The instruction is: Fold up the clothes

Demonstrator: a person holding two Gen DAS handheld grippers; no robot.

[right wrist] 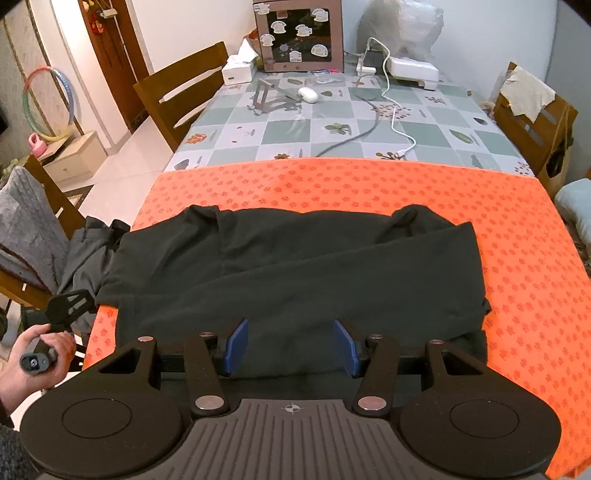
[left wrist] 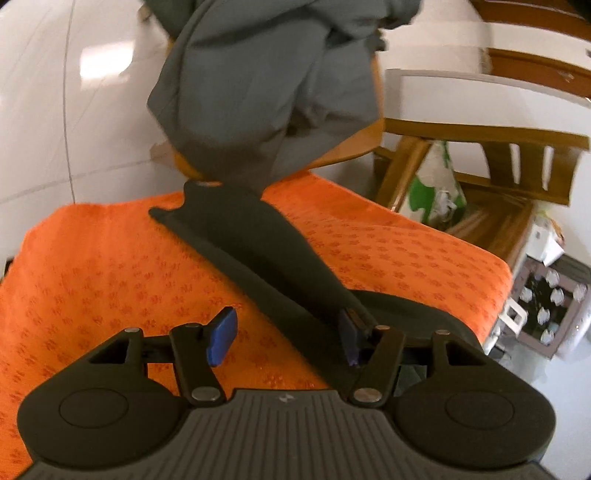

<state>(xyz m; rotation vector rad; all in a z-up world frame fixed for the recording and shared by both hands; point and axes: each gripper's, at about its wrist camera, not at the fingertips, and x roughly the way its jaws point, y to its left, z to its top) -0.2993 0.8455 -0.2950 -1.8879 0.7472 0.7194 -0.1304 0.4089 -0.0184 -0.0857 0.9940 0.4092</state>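
A black garment (right wrist: 295,266) lies spread on the orange mat (right wrist: 369,181), partly folded. In the left wrist view it (left wrist: 258,243) runs from the far mat edge toward my right finger. My left gripper (left wrist: 286,338) is open above the mat, its right blue pad (left wrist: 349,338) at the garment's edge. It also shows in the right wrist view (right wrist: 70,302), held by a hand at the table's left side. My right gripper (right wrist: 291,345) is open, jaws apart just above the garment's near edge, holding nothing.
Grey clothes (left wrist: 266,81) hang over a wooden chair (left wrist: 354,147) beyond the mat's far edge. More chairs (right wrist: 184,92) stand along the table. The far table (right wrist: 332,129) holds a sticker-covered box (right wrist: 299,35), cables, a white mouse and a white device.
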